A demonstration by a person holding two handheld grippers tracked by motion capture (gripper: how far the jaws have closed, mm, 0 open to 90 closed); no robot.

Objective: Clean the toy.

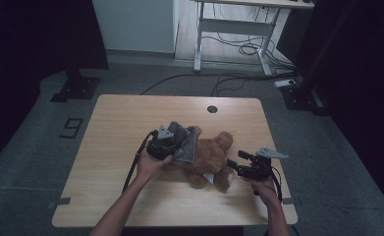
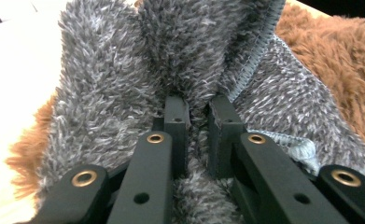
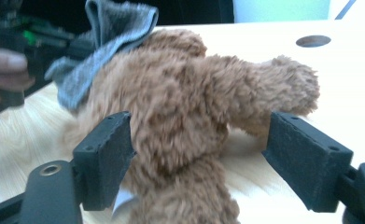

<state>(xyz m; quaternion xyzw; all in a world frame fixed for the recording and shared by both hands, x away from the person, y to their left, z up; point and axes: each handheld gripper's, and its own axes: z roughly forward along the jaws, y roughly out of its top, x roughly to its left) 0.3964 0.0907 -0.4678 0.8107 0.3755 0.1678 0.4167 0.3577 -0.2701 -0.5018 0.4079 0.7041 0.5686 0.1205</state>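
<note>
The bear [image 1: 210, 160] lies mid-bench [image 1: 130, 113], well in from every edge, a grey cloth [image 1: 187, 145] over its left side. The left gripper [image 2: 199, 116] has its fingers pinched tight on the cloth; the right gripper [image 3: 201, 154] stands wide open around a bear limb, not pressing. Draw the cloth slowly across; close the right only to steady the bear.

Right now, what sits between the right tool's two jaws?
The brown teddy bear lies between them in the right gripper view. The right tool stands open, its pads off the fur.
</note>
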